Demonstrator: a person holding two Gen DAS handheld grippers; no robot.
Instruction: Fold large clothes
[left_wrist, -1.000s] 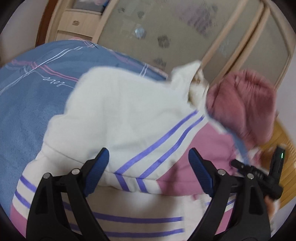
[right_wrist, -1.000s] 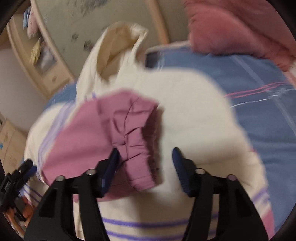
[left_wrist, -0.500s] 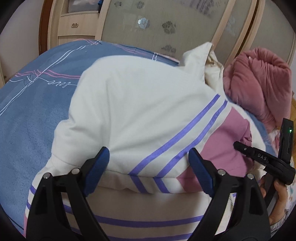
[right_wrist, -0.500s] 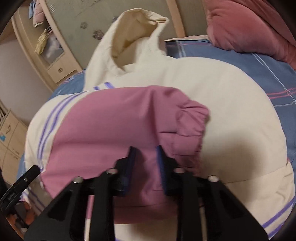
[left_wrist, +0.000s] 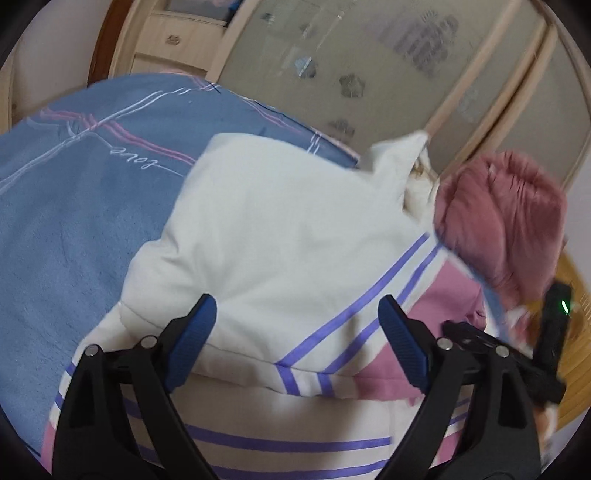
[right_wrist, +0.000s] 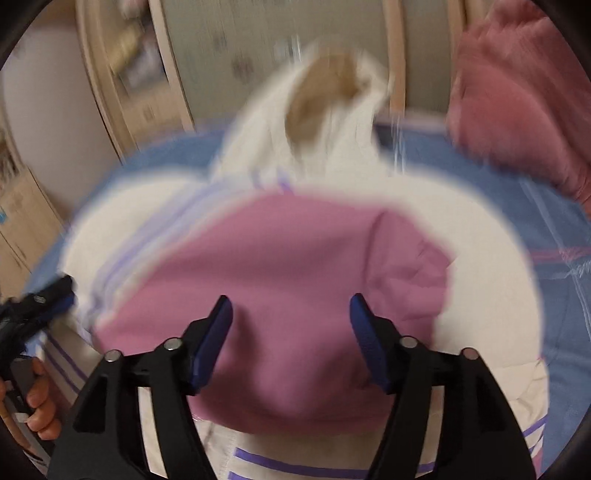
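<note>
A blue bed cover with pink and white lines (left_wrist: 74, 206) is overlaid by a bulky white padded jacket with purple stripes and pink sleeves (left_wrist: 280, 236), sleeves folded inward. Left hand-held gripper (left_wrist: 297, 341) and right hand-held gripper (right_wrist: 291, 343) are held wide open over it, nothing gripped.

White hoodie (left_wrist: 280, 229) with purple stripes and pink sleeve (right_wrist: 288, 280), blue bedspread (left_wrist: 74, 206) with pink-white lines, dusty-pink pillow (left_wrist: 506, 221)

The jacket (left_wrist: 288, 236) lies on the bedspread (left_wrist: 74, 221), its sleeve (right_wrist: 295, 277) folded across its body — hood (right_wrist: 325, 85) at the far end. A cushion (left_wrist: 502, 221) sits right of the hood; wardrobe doors (left_wrist: 369, 55) stand behind the bed.
</note>
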